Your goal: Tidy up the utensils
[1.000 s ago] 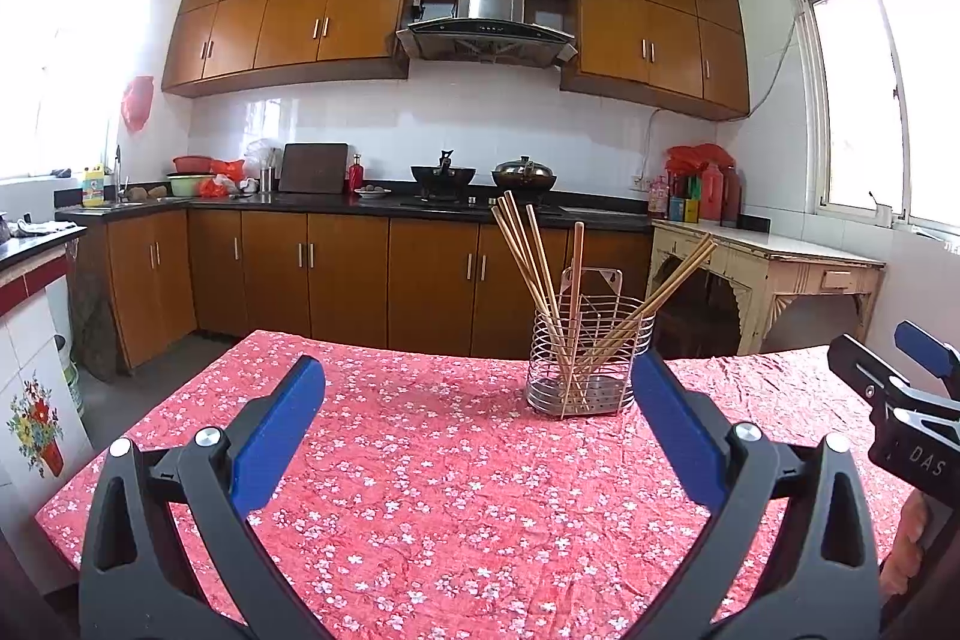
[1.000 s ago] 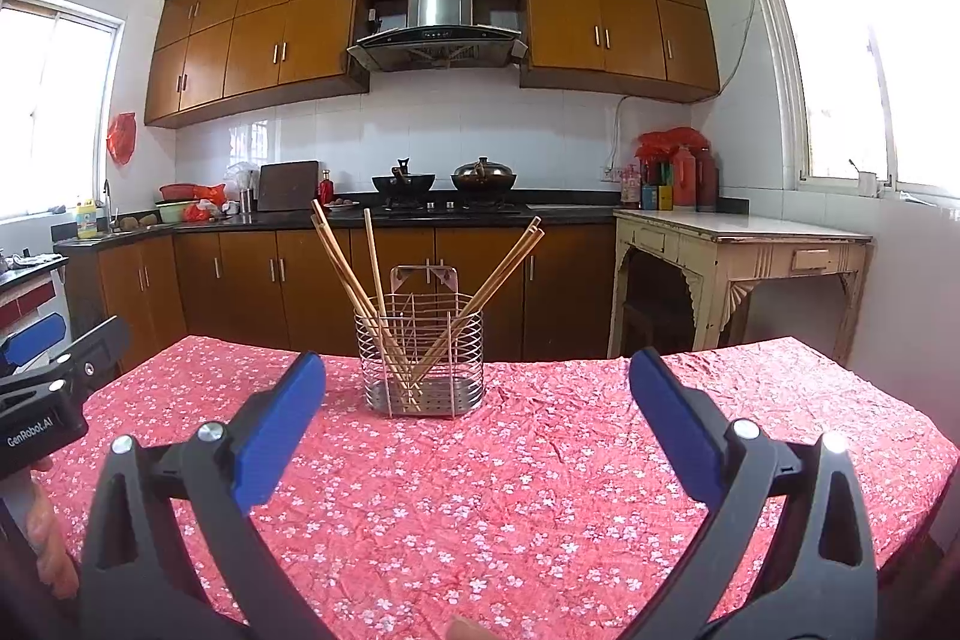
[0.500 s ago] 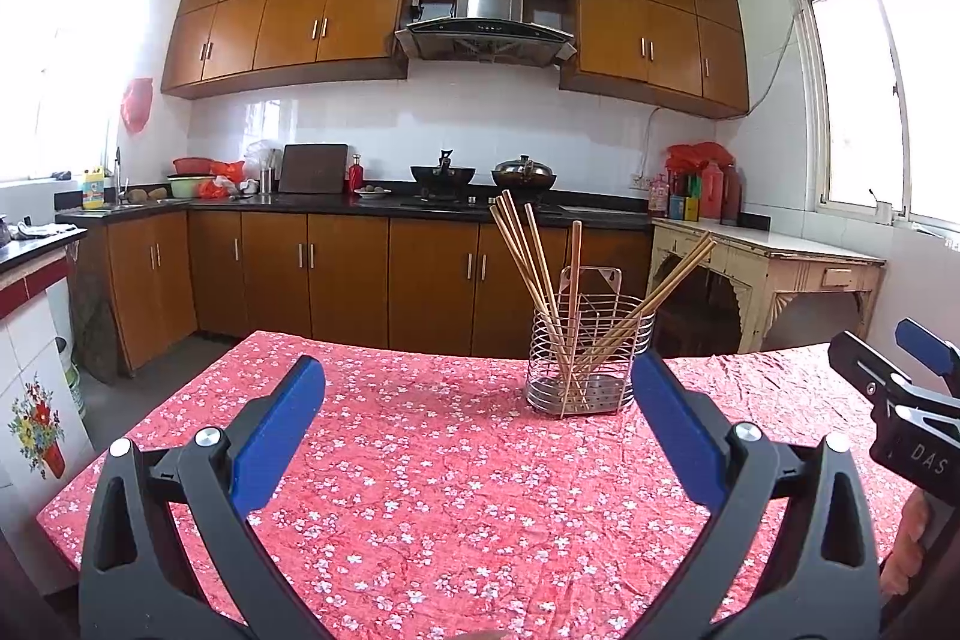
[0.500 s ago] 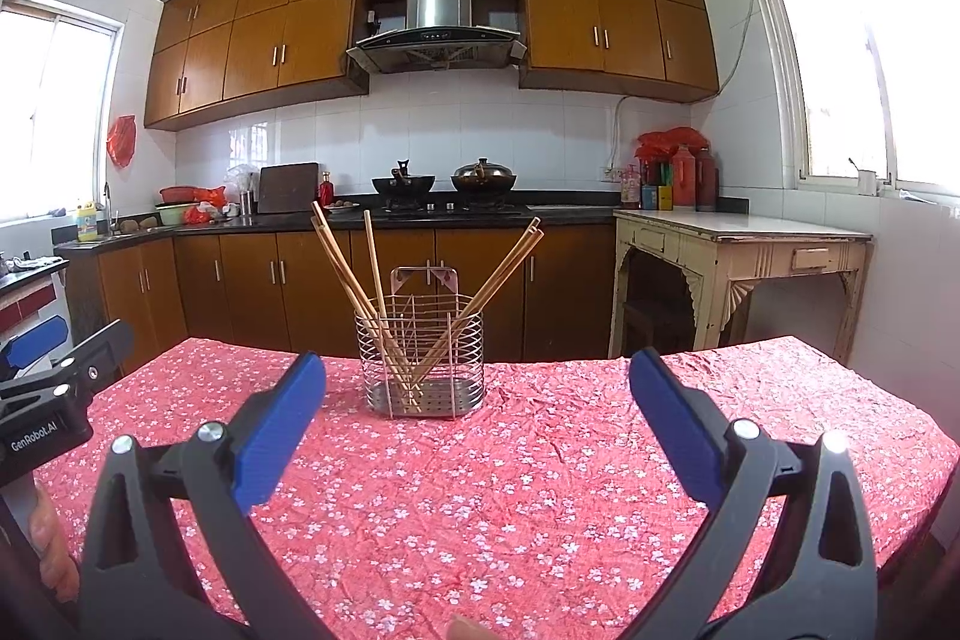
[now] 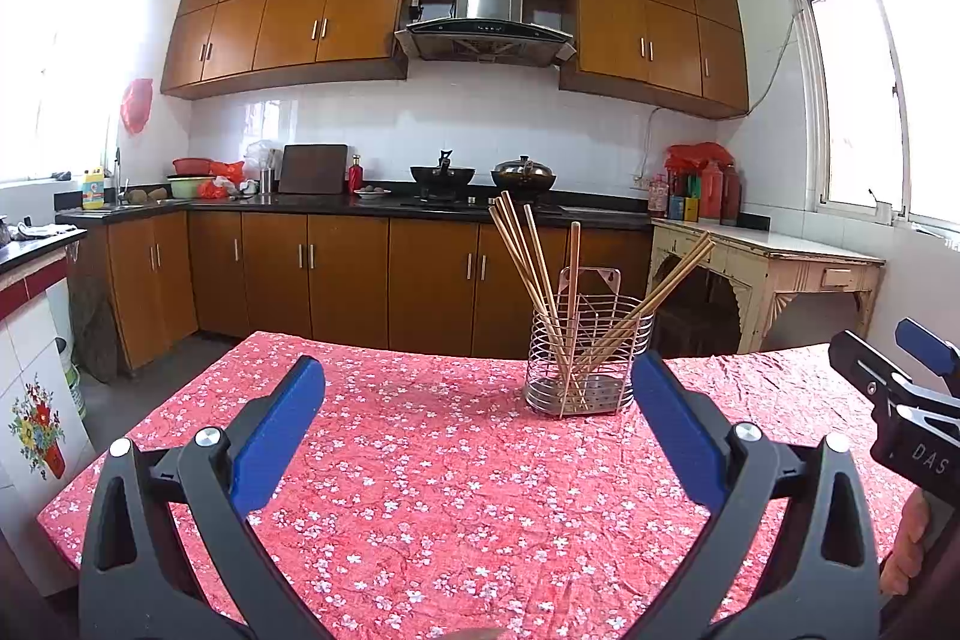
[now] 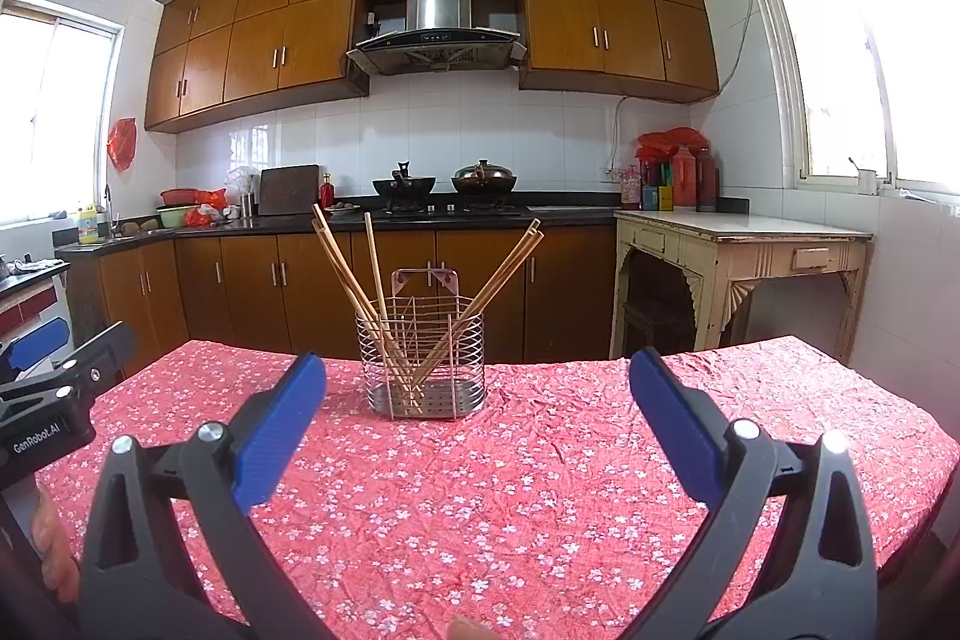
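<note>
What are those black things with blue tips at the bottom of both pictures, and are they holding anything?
They are tongs that a person holds, one in each hand, with a small camera on each looking forward. One picture comes from the left tongs, the other from the right tongs. Each camera also catches the other tongs at the picture's edge.

Both tongs are open and hold nothing; they hover above a table with a red flowered tablecloth. On it stands a wire basket with wooden chopsticks leaning out in different directions. Behind is a kitchen with brown cupboards and a stove.
</note>
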`<state>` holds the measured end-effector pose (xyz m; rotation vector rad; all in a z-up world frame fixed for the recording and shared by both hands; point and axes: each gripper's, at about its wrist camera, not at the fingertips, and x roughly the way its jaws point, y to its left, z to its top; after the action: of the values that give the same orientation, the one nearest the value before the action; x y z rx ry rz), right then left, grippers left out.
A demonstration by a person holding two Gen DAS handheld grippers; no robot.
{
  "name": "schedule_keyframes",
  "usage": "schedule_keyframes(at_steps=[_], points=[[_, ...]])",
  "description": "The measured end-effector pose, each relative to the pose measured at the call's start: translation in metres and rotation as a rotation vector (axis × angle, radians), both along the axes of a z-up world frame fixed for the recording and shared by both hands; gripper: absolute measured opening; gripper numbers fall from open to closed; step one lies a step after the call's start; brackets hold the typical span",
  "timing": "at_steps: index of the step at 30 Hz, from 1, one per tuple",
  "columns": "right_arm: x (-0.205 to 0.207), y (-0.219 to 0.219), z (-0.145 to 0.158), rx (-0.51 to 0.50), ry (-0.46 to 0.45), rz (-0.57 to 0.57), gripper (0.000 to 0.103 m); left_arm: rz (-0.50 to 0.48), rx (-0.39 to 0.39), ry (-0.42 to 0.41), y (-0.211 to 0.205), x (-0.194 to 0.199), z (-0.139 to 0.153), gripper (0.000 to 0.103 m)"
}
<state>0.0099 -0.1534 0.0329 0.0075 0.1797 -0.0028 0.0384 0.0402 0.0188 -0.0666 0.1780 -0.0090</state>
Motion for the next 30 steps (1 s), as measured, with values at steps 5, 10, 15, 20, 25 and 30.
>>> schedule_keyframes(at_steps=[5, 10, 15, 20, 25, 30], points=[[-0.0001, -0.0008, 0.0004, 0.003, 0.003, 0.001, 0.099, -0.001, 0.004, 0.001, -0.0013, 0.0000, -0.0001, 0.101], [0.0004, -0.0012, 0.0008, 0.005, 0.003, 0.002, 0.099, -0.005, 0.005, 0.003, -0.0022, 0.0002, 0.0001, 0.101], [0.0019, -0.0021, 0.0008, 0.006, 0.005, 0.003, 0.099, -0.007, 0.004, 0.004, -0.0019, 0.0002, -0.0003, 0.101], [0.0019, -0.0020, 0.0009, 0.007, 0.005, 0.003, 0.099, -0.009, 0.001, 0.008, -0.0021, 0.0009, -0.0014, 0.101], [0.0023, -0.0019, 0.0010, 0.008, 0.006, 0.002, 0.099, -0.010, 0.000, 0.009, -0.0042, 0.0020, -0.0013, 0.101], [0.0020, -0.0037, -0.0006, 0.009, 0.006, 0.003, 0.099, -0.010, 0.001, 0.009, -0.0042, 0.0020, -0.0011, 0.101]])
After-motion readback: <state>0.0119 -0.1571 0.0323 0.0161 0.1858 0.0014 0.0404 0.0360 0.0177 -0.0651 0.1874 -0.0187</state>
